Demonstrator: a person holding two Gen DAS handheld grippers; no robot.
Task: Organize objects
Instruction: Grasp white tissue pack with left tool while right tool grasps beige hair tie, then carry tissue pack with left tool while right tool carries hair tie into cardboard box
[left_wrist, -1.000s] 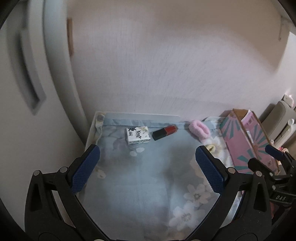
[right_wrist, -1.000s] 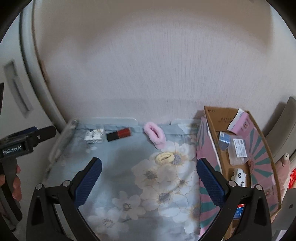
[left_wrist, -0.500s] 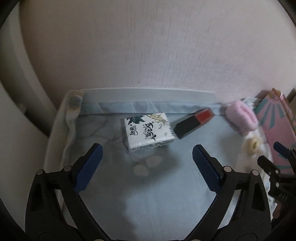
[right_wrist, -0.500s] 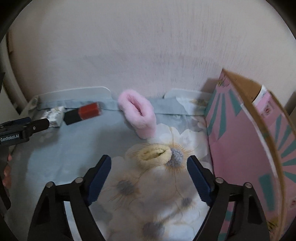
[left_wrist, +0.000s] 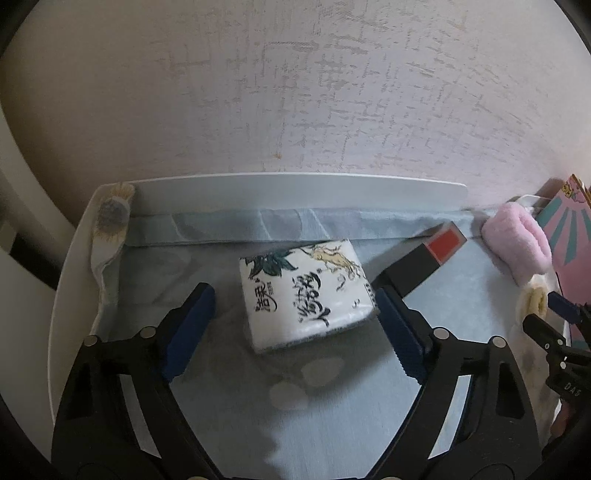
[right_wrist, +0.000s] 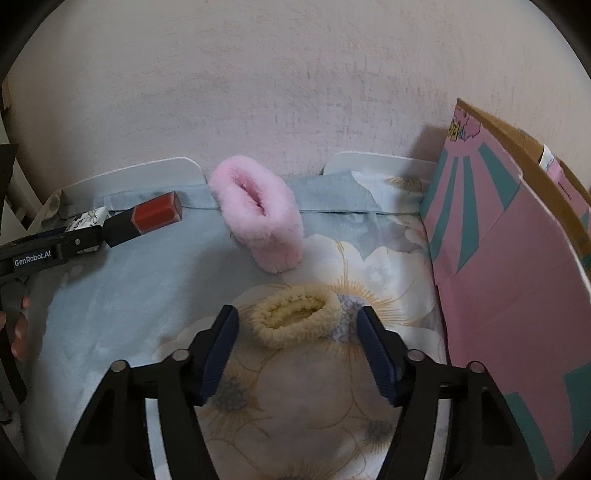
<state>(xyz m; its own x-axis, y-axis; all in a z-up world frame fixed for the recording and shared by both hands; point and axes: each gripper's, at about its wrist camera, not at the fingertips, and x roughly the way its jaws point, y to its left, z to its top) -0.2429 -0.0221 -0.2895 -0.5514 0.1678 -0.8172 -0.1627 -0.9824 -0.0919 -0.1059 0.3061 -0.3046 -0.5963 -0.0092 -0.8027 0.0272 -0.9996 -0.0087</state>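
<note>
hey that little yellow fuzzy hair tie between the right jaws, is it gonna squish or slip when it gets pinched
Probably squish. The yellow scrunchie looks like a soft, fluffy open ring lying flat on the floral cloth, so the closing jaws of the right gripper, not yet pressing it, would likely flatten it. Its fuzzy surface should grip the ribbed pads rather than slide. It looks light and unlikely to roll.

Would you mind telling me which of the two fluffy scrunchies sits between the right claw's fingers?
The yellow scrunchie, lying flat between the closing right claw; the pink scrunchie stands on edge farther back, near the wall.
</note>
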